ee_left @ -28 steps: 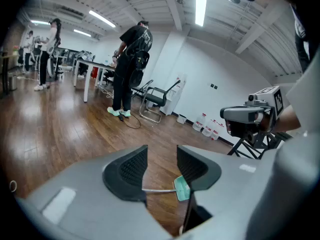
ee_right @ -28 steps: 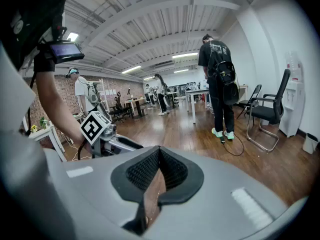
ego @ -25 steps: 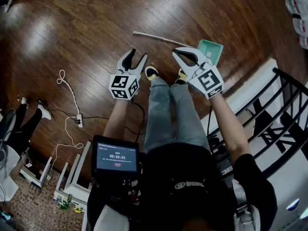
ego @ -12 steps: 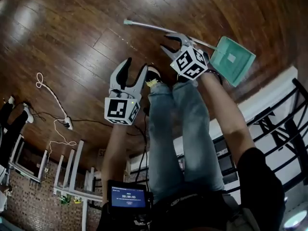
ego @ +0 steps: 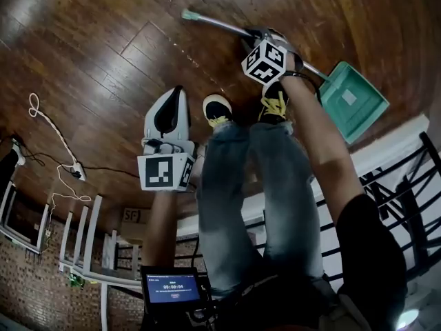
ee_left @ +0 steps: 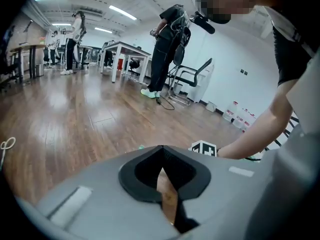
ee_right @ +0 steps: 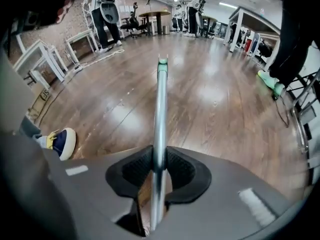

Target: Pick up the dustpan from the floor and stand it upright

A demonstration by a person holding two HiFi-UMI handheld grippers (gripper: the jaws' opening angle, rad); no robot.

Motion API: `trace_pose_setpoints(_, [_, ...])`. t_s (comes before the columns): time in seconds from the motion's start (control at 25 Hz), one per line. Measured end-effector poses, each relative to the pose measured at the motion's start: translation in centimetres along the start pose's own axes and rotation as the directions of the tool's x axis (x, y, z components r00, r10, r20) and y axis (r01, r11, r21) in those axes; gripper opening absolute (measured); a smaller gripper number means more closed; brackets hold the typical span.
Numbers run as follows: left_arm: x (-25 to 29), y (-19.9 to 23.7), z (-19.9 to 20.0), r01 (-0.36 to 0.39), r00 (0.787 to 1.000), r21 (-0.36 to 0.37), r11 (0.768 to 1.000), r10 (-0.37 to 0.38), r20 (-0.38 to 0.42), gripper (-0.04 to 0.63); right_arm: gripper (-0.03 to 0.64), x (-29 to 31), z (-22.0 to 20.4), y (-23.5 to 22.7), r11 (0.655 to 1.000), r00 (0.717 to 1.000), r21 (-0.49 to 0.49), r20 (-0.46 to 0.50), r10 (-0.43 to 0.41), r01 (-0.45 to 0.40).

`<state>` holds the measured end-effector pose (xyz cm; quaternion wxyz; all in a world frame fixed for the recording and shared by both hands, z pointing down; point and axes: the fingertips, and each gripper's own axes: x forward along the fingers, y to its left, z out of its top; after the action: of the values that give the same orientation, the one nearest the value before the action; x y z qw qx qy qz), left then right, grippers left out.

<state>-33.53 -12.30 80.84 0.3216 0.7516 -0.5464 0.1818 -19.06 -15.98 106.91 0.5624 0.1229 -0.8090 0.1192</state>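
The dustpan lies flat on the wooden floor, its green pan (ego: pixel 353 101) at the right and its long metal handle (ego: pixel 213 21) running to the upper left. My right gripper (ego: pixel 253 38) points steeply down at the handle near the pan. In the right gripper view the handle (ee_right: pixel 160 99) runs between the closing jaws of the right gripper (ee_right: pixel 159 156), and both pads touch it. My left gripper (ego: pixel 177 94) hangs left of the person's legs, shut and holding nothing. In its own view the left gripper (ee_left: pixel 162 149) shows only floor past its tips.
The person's shoes (ego: pixel 217 109) stand just below the handle. A white cable (ego: pixel 52 133) and power strip (ego: pixel 77 171) lie at the left, white furniture legs (ego: pixel 83 240) at the lower left. A black railing (ego: pixel 406 205) runs along the right. Other people stand far off (ee_left: pixel 167 44).
Both grippers dropped toward the floor. The right one swung down onto the dustpan handle and took it between its jaws. The left gripper went from open to shut.
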Motion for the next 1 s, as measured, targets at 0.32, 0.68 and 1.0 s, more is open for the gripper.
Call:
trace_pose_setpoints(0.32, [-4.6, -2.8, 9.0, 0.05, 0.996, 0.018, 0.999, -0.051, 0.076, 0.018, 0.087, -15.4, 5.9, -5.1, 0.968, 0.947, 0.183, 0.239, -0.216, 0.175])
trace_pose_setpoints(0.68, [-9.5, -14.0, 17.0, 0.24, 0.962, 0.188, 0.953, -0.26, 0.09, 0.018, 0.087, -32.4, 1.4, -5.7, 0.866, 0.845, 0.45, 0.357, -0.399, 0.219])
trace_pose_setpoints(1.0, [-12.7, -23.5, 16.5, 0.33, 0.935, 0.281, 0.901, -0.354, 0.037, 0.018, 0.087, -41.8, -7.6, 0.6, 0.773, 0.747, 0.579, 0.385, -0.541, 0.261])
